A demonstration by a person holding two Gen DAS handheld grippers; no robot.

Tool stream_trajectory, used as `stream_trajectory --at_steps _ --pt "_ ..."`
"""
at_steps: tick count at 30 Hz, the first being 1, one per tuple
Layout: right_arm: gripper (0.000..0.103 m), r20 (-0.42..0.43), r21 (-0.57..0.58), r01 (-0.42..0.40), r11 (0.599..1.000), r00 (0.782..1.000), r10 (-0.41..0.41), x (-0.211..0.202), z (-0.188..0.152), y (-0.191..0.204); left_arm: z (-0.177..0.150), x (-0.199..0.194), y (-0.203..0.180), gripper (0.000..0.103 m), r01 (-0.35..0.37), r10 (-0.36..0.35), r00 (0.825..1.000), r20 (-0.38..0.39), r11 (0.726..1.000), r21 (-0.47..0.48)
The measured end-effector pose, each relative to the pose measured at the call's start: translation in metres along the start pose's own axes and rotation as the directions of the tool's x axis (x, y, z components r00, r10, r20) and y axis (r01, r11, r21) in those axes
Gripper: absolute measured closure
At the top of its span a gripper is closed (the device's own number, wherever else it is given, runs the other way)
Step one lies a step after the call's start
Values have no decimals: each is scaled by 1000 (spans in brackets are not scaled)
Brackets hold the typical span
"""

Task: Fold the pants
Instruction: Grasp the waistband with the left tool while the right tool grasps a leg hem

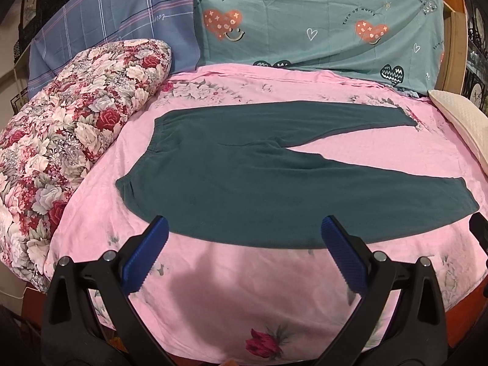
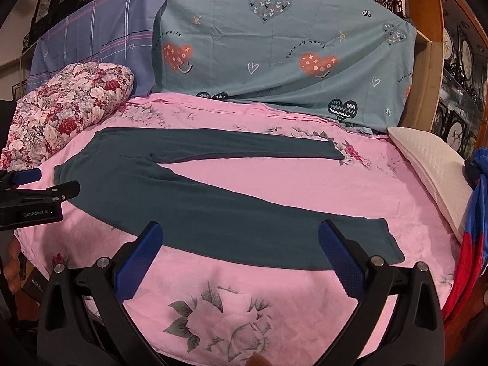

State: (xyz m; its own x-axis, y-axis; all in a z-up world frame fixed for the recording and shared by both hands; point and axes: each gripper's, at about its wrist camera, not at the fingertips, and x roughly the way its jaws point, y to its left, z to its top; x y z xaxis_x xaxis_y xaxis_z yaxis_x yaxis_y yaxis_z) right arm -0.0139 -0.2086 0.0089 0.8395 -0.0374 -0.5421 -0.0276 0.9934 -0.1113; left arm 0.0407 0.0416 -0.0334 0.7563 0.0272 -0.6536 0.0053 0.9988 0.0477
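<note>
Lying flat on pink bedsheet [image 1: 213,299], dark teal pants [image 1: 244,183], waistband at 9 o'clock, legs splayed toward 3. Left gripper [image 1: 244,231] and right gripper [image 2: 239,238] jaws wide apart, empty.

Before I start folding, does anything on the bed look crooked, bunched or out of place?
Nothing stands out. The pants lie flat on the pink sheet, legs spread in a V, waistband toward the floral quilt. Both grippers are open and empty.
</note>
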Motion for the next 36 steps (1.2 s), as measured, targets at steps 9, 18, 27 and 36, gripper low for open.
stream_trajectory --at_steps 9,18,27,36 --pt "1 86 -195 -107 975 988 125 49 116 -11 141 87 119 2 20 -25 999 -49 995 -94" --pt "14 -188 -358 -351 865 935 301 254 202 16 185 245 197 11 -140 96 957 -275 979 -145" --pt "30 -316 -415 -404 815 904 287 397 196 48 170 308 190 21 -157 84 923 -375 973 -171" --pt "89 -413 -329 -532 780 824 388 425 187 45 167 295 172 66 -150 116 946 -303 984 -92"
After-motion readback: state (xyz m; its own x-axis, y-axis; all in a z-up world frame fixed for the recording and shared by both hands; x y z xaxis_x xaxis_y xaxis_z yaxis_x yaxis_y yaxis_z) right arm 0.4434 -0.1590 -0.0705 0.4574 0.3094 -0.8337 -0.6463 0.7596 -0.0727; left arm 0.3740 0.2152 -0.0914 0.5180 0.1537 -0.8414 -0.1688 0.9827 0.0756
